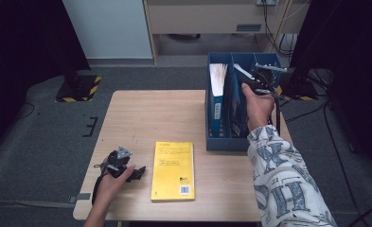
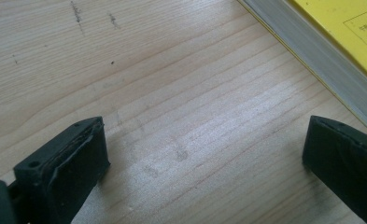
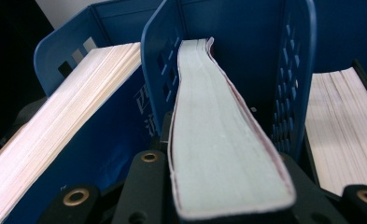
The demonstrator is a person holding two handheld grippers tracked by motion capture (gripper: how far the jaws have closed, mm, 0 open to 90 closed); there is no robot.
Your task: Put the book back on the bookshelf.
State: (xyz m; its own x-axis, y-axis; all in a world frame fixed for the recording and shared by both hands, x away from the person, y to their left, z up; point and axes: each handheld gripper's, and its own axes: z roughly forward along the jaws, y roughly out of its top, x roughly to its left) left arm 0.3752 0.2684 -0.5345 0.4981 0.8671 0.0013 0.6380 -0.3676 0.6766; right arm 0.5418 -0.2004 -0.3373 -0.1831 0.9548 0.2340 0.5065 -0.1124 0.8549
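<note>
We count three books standing in the blue rack (image 1: pixel 220 141), perhaps more; the right gripper (image 1: pixel 261 79), at two o'clock, is clamped on the middle book (image 3: pixel 218 140). One yellow book (image 1: pixel 173 171) lies flat at six o'clock, and the left gripper (image 1: pixel 127 168) rests beside it, jaws apart.

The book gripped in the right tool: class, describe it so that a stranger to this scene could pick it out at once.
Start at the blue file rack on the right side of the wooden table. The book stands in the rack's middle compartment, pinched by the right tool. Its neighbours on either side show cream page edges; this one shows pale grey-green pages edged by a thin dark-red cover.
</note>
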